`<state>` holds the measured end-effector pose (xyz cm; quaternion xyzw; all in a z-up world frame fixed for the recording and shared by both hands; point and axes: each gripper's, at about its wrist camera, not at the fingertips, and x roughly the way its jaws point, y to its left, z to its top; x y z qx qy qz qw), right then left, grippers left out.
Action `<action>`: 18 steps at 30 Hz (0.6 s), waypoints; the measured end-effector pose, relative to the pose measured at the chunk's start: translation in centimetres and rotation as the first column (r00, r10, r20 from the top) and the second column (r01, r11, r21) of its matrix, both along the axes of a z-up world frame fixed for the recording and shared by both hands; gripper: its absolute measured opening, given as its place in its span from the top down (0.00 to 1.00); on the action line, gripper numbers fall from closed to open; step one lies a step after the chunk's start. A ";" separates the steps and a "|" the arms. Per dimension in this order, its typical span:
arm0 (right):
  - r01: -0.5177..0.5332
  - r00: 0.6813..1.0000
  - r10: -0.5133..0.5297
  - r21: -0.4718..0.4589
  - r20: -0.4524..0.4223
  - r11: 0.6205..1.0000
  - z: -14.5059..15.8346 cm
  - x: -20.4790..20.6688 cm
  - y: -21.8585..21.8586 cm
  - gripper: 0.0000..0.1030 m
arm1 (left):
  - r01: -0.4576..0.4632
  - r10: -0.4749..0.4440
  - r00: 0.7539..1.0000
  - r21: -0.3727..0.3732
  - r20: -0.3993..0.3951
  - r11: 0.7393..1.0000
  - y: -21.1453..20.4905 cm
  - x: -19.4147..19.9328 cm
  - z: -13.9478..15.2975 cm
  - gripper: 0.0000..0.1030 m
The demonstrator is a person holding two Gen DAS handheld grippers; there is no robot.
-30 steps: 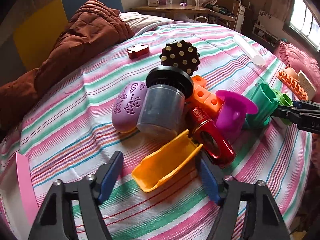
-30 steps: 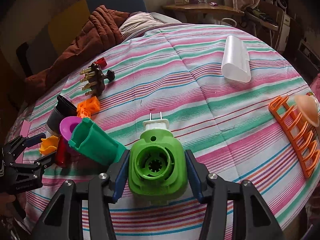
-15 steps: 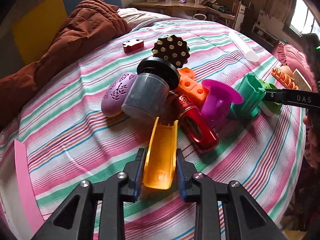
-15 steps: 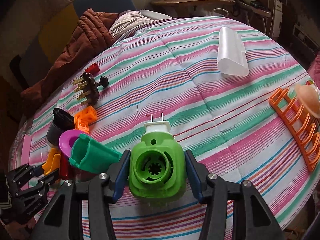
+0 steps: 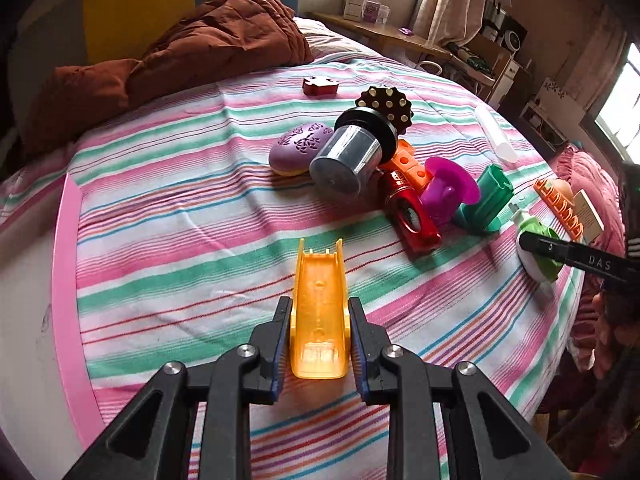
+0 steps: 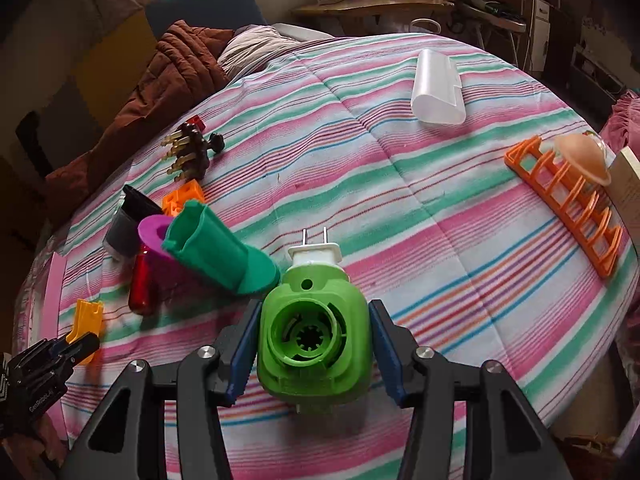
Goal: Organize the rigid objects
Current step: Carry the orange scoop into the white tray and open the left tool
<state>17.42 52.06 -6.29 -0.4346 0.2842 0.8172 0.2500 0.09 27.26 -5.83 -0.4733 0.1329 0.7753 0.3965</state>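
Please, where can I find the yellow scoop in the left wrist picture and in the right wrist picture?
Left wrist: the yellow scoop is at bottom centre, clamped in the left tool.
Right wrist: the same scoop is small at the far left edge, near the bottom, held there by that tool.
Shared landmark: the red tube, lying just beyond the scoop in both views.

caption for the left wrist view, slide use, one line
Left hand-held gripper clamps a yellow plastic trough over the striped bedspread, clutter pile beyond.
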 end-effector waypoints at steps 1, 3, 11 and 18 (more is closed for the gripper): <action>-0.003 1.000 0.003 -0.009 -0.003 1.000 0.0 0.4 -0.5 0.49 | -0.008 0.008 1.000 0.016 0.008 1.000 -0.6 0.2 0.2 0.74; -0.013 1.000 0.013 -0.023 -0.004 1.000 0.1 0.9 -1.5 0.49 | -0.025 0.024 1.000 0.041 0.019 0.999 -1.8 0.3 0.7 0.74; -0.129 0.991 0.126 -0.098 -0.031 0.987 0.4 0.7 -7.0 0.49 | -0.128 0.126 0.992 0.103 0.026 0.986 -7.2 -2.0 3.3 0.74; -0.246 0.967 0.239 -0.087 -0.083 0.965 2.1 -3.4 -11.7 0.49 | -0.261 0.266 0.963 0.077 -0.054 0.962 -13.5 -6.1 4.5 0.74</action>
